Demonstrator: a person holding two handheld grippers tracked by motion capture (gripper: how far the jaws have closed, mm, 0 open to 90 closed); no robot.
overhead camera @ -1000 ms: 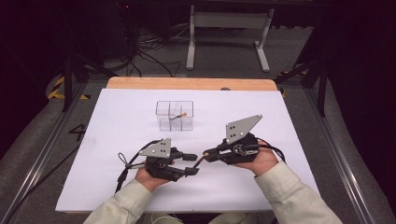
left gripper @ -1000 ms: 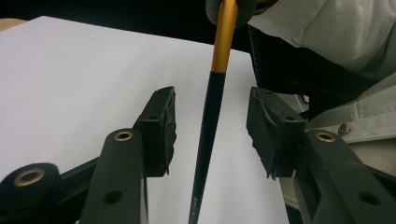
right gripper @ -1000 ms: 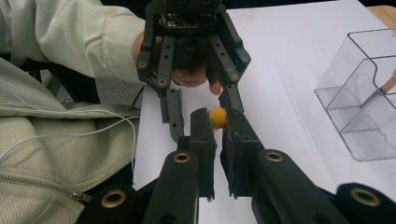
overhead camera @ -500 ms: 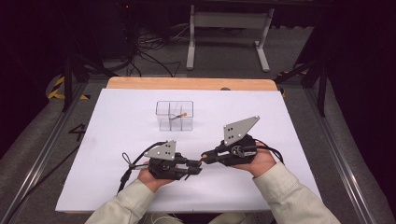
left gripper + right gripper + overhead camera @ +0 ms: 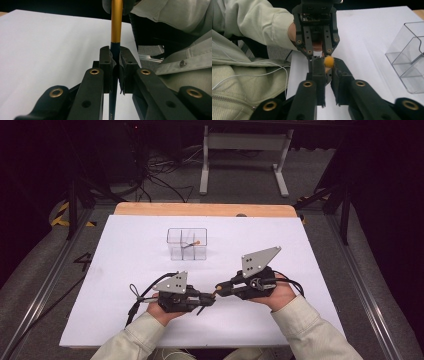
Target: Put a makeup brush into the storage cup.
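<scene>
A thin pen (image 5: 116, 25), dark shaft with a gold end, is being clamped between the jaws of the left gripper (image 5: 207, 298). Its gold tip (image 5: 328, 61) is being held just inside the right gripper (image 5: 327, 72), whose jaws are narrow but apart; contact cannot be told. A clear box (image 5: 187, 243) is sitting on the table (image 5: 310, 250), ahead of both grippers.

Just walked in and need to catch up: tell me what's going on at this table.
A person holds a thin dark-blue and gold pen between two hand-held tools above the white table. The left tool is clamped on the blue part; the right tool meets its gold end. The clear plastic divided box sits beyond, with something thin inside.
</scene>
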